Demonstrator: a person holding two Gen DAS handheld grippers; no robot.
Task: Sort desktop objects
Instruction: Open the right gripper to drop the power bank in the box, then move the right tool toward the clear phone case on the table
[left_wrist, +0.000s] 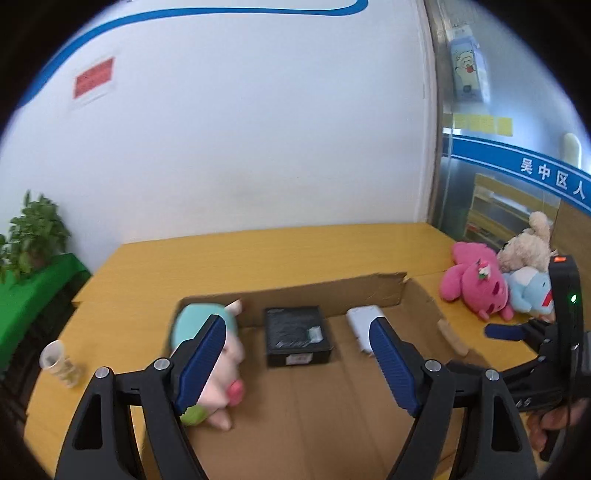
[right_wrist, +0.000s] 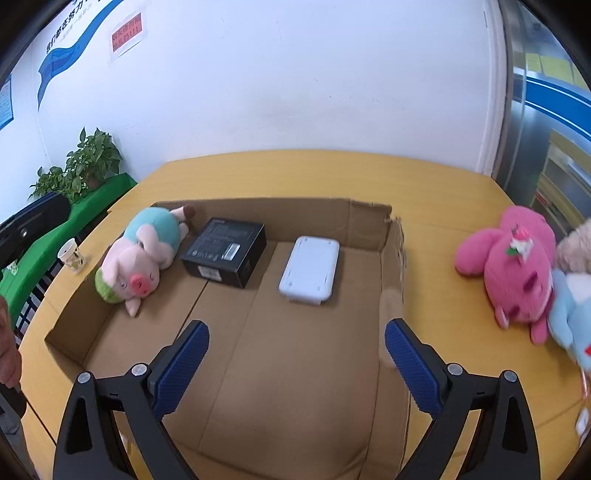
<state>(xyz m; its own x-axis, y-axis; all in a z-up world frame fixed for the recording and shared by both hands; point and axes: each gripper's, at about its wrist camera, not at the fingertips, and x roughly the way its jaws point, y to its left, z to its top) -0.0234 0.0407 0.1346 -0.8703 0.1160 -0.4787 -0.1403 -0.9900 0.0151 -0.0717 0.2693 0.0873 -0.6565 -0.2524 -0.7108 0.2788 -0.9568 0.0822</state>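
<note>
Right wrist view: cardboard box (right_wrist: 236, 369) holds 1 pig plush (right_wrist: 138, 258), 1 black box (right_wrist: 224, 252), 1 white case (right_wrist: 310, 270).

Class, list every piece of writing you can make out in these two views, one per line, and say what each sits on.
"吴中区人": white characters on the blue band across the glass partition, cut off at the edge.
Red wall notice: print blurred, unreadable.
Black box label: too small to read.
Blue wall banner text: unreadable.
</note>
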